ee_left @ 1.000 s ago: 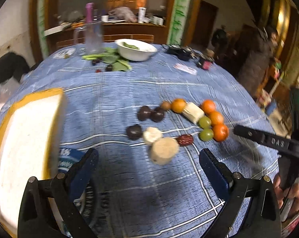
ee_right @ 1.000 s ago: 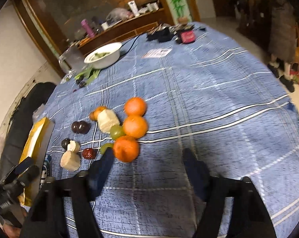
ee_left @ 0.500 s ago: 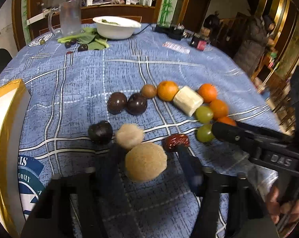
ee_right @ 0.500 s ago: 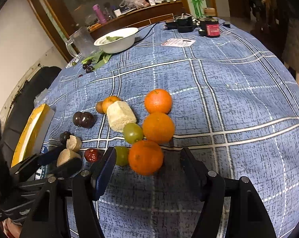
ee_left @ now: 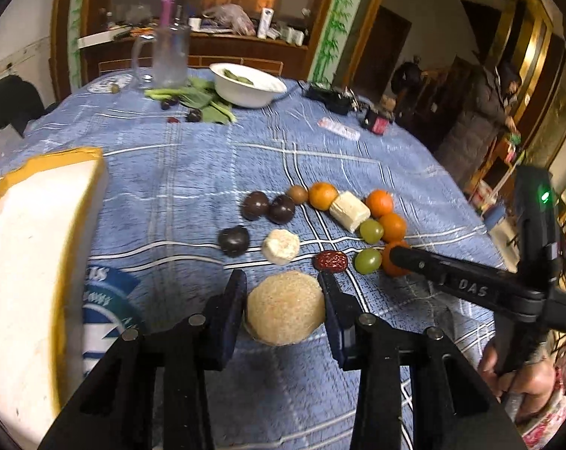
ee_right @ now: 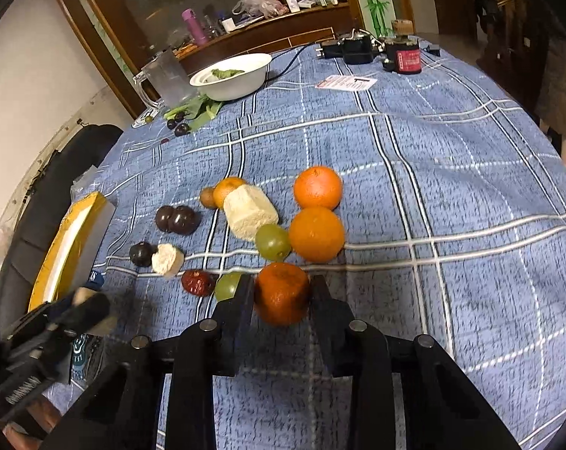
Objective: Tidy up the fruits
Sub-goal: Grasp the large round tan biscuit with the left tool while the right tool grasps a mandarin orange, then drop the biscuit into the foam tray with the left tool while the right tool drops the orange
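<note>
- Far left on the counter (ee_left: 193, 172), under a blue checked cloth: a yellow-edged white box (ee_left: 32, 262), lying well apart from the fruit and standing as the likeliest place to sort into
- Just right of it, low in the left wrist view: left gripper (ee_left: 283, 302), jaws just drawn in and now clamped on a pale, rough-skinned round piece (ee_left: 285, 307), one pad against each flank, the piece dead centre between the fingers
- Directly beyond that held piece, along the line of the fingers: a smaller pale chunk (ee_left: 281, 245) with a dark plum (ee_left: 233, 240) to its left and a red date (ee_left: 331, 260) to its right, two more dark plums (ee_left: 270, 208) farther back
- Right of the date, seen from the right wrist: a green grape (ee_right: 228, 285) touching the left finger of the right gripper (ee_right: 281, 294)
- Right gripper likewise just closed, now squeezing the nearest tangerine (ee_right: 282, 292), pads on its two sides, fruit square ahead of the camera
- Beyond it, in a line running away from the gripper: two more tangerines (ee_right: 316, 234), a second grape (ee_right: 272, 240) and a pale block (ee_right: 250, 213) at their left
- Both loads gripped; judged next: a lift, the left hand nearer the box, the right hand with the longer carry leftward
</note>
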`<state>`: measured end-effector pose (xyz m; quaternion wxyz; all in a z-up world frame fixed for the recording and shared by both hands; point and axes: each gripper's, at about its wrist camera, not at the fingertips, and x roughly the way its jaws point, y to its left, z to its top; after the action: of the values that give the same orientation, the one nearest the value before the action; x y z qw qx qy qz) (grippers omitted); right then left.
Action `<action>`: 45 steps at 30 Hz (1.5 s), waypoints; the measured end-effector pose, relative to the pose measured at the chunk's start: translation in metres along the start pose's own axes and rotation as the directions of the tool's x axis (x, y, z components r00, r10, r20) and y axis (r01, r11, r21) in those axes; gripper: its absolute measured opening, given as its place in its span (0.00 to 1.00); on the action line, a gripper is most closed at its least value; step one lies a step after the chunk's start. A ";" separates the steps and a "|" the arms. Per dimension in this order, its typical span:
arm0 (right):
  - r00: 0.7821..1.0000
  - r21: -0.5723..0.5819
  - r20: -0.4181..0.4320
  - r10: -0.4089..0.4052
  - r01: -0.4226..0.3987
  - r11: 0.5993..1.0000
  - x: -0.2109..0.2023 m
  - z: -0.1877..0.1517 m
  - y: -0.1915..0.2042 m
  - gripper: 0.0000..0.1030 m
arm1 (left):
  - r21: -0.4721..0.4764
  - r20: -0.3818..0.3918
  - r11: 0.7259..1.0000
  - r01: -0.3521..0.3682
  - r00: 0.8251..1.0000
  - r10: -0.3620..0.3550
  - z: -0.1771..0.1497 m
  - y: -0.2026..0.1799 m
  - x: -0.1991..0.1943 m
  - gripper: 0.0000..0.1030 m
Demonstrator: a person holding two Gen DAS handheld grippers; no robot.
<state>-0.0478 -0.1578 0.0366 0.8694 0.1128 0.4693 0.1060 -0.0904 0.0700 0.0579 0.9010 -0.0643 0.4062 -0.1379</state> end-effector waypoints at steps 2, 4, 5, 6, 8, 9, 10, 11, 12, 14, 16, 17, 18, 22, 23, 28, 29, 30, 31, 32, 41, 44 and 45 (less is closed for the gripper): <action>1.000 -0.009 0.003 -0.015 0.015 1.000 -0.001 -0.002 0.003 0.33 | -0.018 0.016 1.000 -0.004 1.000 0.004 -0.001 0.007 -0.010 0.37; 0.999 -0.021 0.005 -0.042 0.042 0.999 0.001 -0.002 0.007 0.44 | -0.038 0.029 0.999 -0.008 1.000 0.009 -0.004 0.014 -0.020 0.37; 0.998 -0.032 0.006 -0.065 0.066 0.997 0.003 -0.002 0.009 0.53 | -0.045 0.034 0.999 -0.010 0.999 0.011 -0.005 0.017 -0.023 0.37; 0.995 -0.047 0.006 -0.095 0.095 0.994 0.007 -0.001 0.011 0.57 | -0.053 0.041 0.998 -0.013 0.999 0.015 -0.006 0.020 -0.028 0.37; 0.993 -0.055 0.028 -0.113 0.115 0.992 0.009 -0.001 0.012 0.61 | -0.065 0.054 0.998 -0.025 0.998 0.028 -0.008 0.026 -0.036 0.37; 0.994 -0.051 0.023 -0.108 0.109 0.993 0.009 0.000 0.011 0.60 | -0.070 0.060 0.997 -0.028 0.998 0.032 -0.009 0.029 -0.040 0.37; 0.995 -0.043 0.017 -0.094 0.094 0.995 0.009 0.001 0.010 0.46 | -0.080 0.068 0.996 -0.029 0.997 0.034 -0.010 0.033 -0.045 0.37; 0.997 -0.034 0.012 -0.082 0.082 0.996 0.008 0.001 0.009 0.36 | -0.087 0.074 0.996 -0.030 0.997 0.037 -0.010 0.036 -0.049 0.37; 0.997 -0.033 0.005 -0.076 0.076 0.997 0.008 0.001 0.009 0.36 | -0.098 0.082 0.995 -0.033 0.996 0.041 -0.011 0.040 -0.054 0.37; 0.997 -0.037 -0.001 -0.076 0.076 0.996 0.004 -0.001 0.010 0.36 | -0.130 0.096 0.991 -0.040 0.994 0.053 -0.011 0.053 -0.062 0.37; 0.997 -0.046 0.006 -0.081 0.082 0.996 -0.001 -0.005 0.012 0.36 | -0.158 0.105 0.986 -0.045 0.992 0.062 -0.012 0.064 -0.068 0.37; 0.997 -0.046 0.012 -0.078 0.079 0.996 -0.005 -0.007 0.013 0.36 | -0.177 0.113 0.983 -0.053 0.991 0.074 -0.013 0.072 -0.072 0.37; 0.997 -0.041 0.015 -0.073 0.074 0.996 -0.008 -0.008 0.014 0.36 | -0.189 0.119 0.980 -0.062 0.989 0.086 -0.013 0.079 -0.076 0.37; 0.999 -0.045 0.030 -0.023 0.024 0.999 -0.024 -0.008 0.031 0.36 | -0.255 0.126 0.961 -0.111 0.981 0.147 -0.017 0.112 -0.089 0.37; 0.999 -0.066 0.035 0.004 -0.001 0.998 -0.029 -0.007 0.044 0.36 | -0.270 0.124 0.955 -0.126 0.979 0.164 -0.018 0.119 -0.092 0.37; 0.988 -0.190 0.016 0.152 -0.146 0.971 -0.036 -0.007 0.122 0.36 | -0.343 0.086 0.904 -0.255 0.950 0.301 -0.024 0.162 -0.101 0.37; 0.985 -0.209 0.006 0.173 -0.168 0.963 -0.035 -0.009 0.135 0.36 | -0.347 0.077 0.894 -0.283 0.942 0.327 -0.025 0.168 -0.101 0.37; 0.977 -0.243 -0.017 0.213 -0.211 0.947 -0.032 -0.011 0.158 0.36 | -0.349 0.066 0.882 -0.317 0.930 0.361 -0.027 0.174 -0.102 0.37; 0.972 -0.259 -0.030 0.234 -0.233 0.937 -0.029 -0.013 0.171 0.37 | -0.352 0.048 0.865 -0.358 0.916 0.399 -0.029 0.182 -0.102 0.37; 0.964 -0.280 -0.051 0.262 -0.265 0.923 -0.024 -0.016 0.188 0.37 | -0.356 0.035 0.854 -0.379 0.908 0.417 -0.030 0.188 -0.102 0.37; 0.921 -0.392 -0.221 0.322 -0.386 0.835 0.037 -0.043 0.296 0.37 | -0.438 0.022 0.824 -0.359 0.912 0.409 -0.044 0.233 -0.116 0.41; 0.927 -0.430 -0.243 0.284 -0.366 0.826 0.054 -0.051 0.313 0.38 | -0.442 0.042 0.821 -0.361 0.906 0.420 -0.043 0.234 -0.124 0.57; 0.929 -0.438 -0.249 0.276 -0.362 0.823 0.058 -0.053 0.316 0.38 | -0.445 0.043 0.820 -0.361 0.905 0.422 -0.041 0.233 -0.124 0.61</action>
<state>-0.0863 0.1655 0.0555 0.7954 -0.0370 0.4773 0.3716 -0.1533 0.3290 0.0662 0.8998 -0.1842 0.3669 0.1476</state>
